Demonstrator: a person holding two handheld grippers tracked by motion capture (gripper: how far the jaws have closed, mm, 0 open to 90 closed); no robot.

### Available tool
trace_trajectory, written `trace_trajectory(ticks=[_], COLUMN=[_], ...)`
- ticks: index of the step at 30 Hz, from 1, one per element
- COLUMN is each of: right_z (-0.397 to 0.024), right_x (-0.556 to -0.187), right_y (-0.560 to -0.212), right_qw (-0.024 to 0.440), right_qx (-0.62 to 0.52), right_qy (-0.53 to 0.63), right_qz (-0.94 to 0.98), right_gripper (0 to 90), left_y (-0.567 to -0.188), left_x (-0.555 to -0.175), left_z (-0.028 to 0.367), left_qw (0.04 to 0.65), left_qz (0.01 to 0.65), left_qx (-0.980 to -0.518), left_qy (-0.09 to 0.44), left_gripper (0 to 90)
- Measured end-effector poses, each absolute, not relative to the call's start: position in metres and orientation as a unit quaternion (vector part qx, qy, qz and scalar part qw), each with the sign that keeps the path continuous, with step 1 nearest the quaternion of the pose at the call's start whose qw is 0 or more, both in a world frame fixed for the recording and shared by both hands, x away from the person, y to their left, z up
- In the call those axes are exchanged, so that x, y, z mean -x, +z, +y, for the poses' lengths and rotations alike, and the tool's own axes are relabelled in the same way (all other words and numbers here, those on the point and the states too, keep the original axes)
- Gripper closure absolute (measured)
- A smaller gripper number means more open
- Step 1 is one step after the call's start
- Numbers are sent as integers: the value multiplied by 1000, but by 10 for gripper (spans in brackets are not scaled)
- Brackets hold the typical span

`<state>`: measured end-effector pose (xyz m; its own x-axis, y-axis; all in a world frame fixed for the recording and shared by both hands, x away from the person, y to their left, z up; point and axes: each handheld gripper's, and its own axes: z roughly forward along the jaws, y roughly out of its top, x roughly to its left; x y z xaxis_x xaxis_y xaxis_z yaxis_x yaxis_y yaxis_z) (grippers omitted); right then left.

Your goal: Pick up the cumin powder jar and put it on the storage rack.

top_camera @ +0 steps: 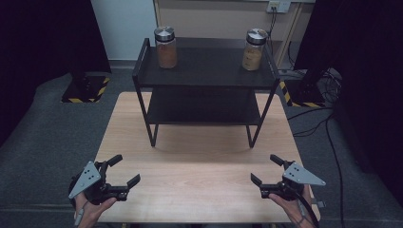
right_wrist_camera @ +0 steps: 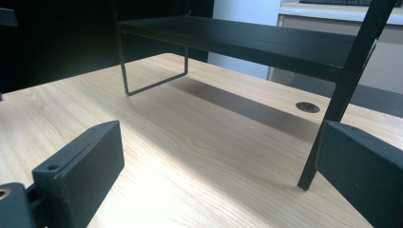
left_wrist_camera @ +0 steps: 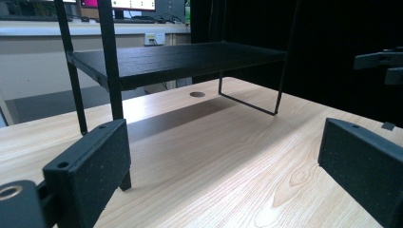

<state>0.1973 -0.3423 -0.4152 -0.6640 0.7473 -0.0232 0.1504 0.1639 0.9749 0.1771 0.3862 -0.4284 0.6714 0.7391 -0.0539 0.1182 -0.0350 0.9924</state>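
Overhead and two low views share the shelf (top_camera: 205, 80).

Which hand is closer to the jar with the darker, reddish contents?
Left. The reddish jar stands at the rack's left end, on the left tool's side; the right tool faces the paler jar.

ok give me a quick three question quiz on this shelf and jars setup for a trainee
1. True or false: both jars stand on the top shelf of the black rack.
2. Which jar holds the darker, more orange contents? A) left jar B) right jar
3. Fill in: the left gripper and the right gripper hover over the near part of the wooden table with jaws ____.

Key
1. True; one near each back corner.
2. A
3. open, holding nothing
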Motion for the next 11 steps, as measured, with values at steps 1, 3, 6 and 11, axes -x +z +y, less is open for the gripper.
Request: trace_trajectory(ticks=[1, 3, 6, 11], right_z=[-344, -346, -351, -357], right_x=[-196, -194, -191, -190], right_y=[-416, -417, -418, -420], right_qw=[264, 264, 263, 261], right_qx=[-310, -309, -309, -313], right_qy=[566, 568, 568, 572], right_qz=[716, 715, 716, 712], right_gripper=[27, 27, 28, 28], left_y=[-429, -429, -429, -429], left_x=[-177, -177, -177, -177], left_z=[387, 387, 388, 388], left_qw=[618, 620, 621, 620], left_qz=[318, 319, 318, 320], left_qx=[-673, -672, -672, -672], left_qy=[251, 250, 249, 249], left_gripper=[23, 23, 23, 23])
